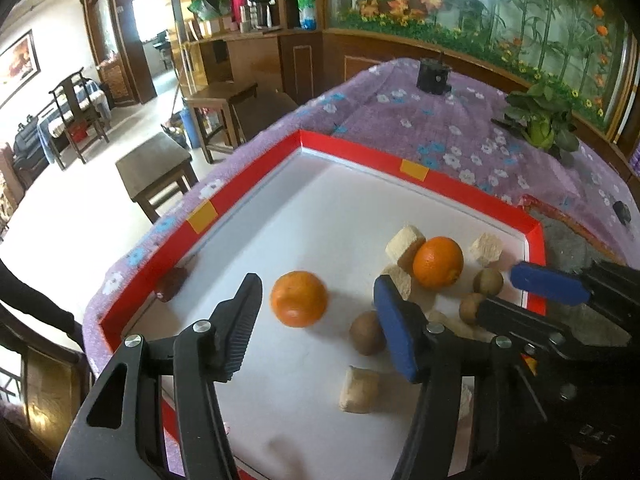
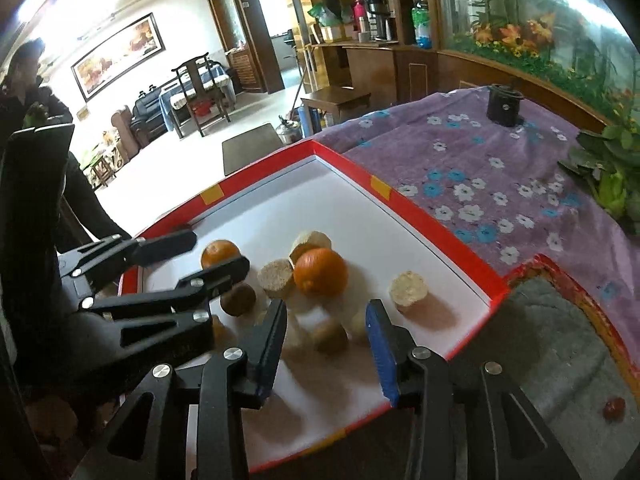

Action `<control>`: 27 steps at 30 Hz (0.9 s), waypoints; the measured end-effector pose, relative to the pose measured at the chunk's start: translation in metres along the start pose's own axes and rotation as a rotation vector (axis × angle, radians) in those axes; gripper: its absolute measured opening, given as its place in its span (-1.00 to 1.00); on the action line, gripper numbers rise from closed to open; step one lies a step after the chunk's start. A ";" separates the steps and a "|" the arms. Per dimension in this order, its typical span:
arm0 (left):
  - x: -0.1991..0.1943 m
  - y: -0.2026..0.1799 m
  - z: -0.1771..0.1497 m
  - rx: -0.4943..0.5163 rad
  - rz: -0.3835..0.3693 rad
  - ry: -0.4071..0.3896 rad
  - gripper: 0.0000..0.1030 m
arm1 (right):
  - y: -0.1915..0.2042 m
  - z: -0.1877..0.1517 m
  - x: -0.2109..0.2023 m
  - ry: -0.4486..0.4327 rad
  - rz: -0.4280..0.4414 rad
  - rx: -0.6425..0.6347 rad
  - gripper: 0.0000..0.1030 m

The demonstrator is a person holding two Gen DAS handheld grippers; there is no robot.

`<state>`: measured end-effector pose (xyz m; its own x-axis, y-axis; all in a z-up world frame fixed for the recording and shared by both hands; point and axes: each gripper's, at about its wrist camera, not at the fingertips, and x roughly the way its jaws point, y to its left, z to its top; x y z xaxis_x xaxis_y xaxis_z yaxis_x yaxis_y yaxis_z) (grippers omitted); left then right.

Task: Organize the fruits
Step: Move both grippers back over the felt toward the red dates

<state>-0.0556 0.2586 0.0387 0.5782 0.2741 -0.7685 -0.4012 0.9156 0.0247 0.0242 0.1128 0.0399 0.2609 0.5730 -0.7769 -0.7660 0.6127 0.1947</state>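
Here, your left gripper [image 1: 316,320] hangs over the near part of the shallow white tray with the red rim [image 1: 440,178], its jaws spread wide and holding nothing. A round orange fruit [image 1: 298,299], slightly blurred, lies on the tray floor in the gap between those jaws, nearer the black ribbed finger [image 1: 240,320] than the blue-padded one. A brown fuzzy kiwi [image 1: 366,333] sits just beside the blue pad, partly hidden by it.

Your right gripper [image 2: 326,344] also stands open and empty, over the tray's near edge. Between its fingers you see a second brown kiwi [image 2: 330,336] on the white floor, with pale lumps around it that are too blurred to name.

Farther out, a second orange [image 2: 320,272] rests against two pale beige foam-like blocks [image 2: 276,276], touching both. Another beige block [image 2: 408,286] lies apart, towards the right-hand rim. From the left wrist view, one more beige block [image 1: 359,390] lies near the front, and two further kiwis [image 1: 488,281] sit near the right rim behind your right gripper's fingers.

The tray rests on a purple cloth with white and blue flowers [image 2: 500,168]. A small black cylinder [image 2: 504,106] stands at the cloth's far side, and a leafy green plant [image 1: 540,120] lies to the right. A grey mat with a red and yellow border [image 2: 560,340] lies just beside the tray's right corner, with a small red object [image 2: 614,409] on it.
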 end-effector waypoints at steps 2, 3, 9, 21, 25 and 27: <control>-0.002 -0.002 -0.001 0.000 -0.002 -0.001 0.14 | -0.001 -0.005 -0.008 -0.008 0.001 0.009 -0.23; -0.003 -0.003 -0.001 0.000 -0.007 0.002 0.14 | -0.002 -0.007 -0.011 -0.013 -0.004 0.015 -0.23; -0.016 -0.021 -0.003 0.024 -0.035 -0.010 0.14 | -0.012 -0.024 -0.036 -0.038 -0.032 0.048 -0.20; -0.034 -0.091 -0.009 0.125 -0.147 -0.016 0.14 | -0.059 -0.079 -0.083 -0.055 -0.110 0.176 -0.17; -0.037 -0.121 -0.011 0.167 -0.200 -0.004 0.14 | -0.086 -0.103 -0.104 -0.062 -0.156 0.233 -0.17; -0.040 -0.138 -0.012 0.194 -0.232 0.001 0.14 | -0.103 -0.117 -0.118 -0.071 -0.174 0.279 -0.17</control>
<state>-0.0319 0.1175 0.0579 0.6381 0.0511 -0.7683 -0.1151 0.9929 -0.0296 0.0035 -0.0810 0.0414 0.4216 0.4771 -0.7711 -0.5186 0.8245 0.2266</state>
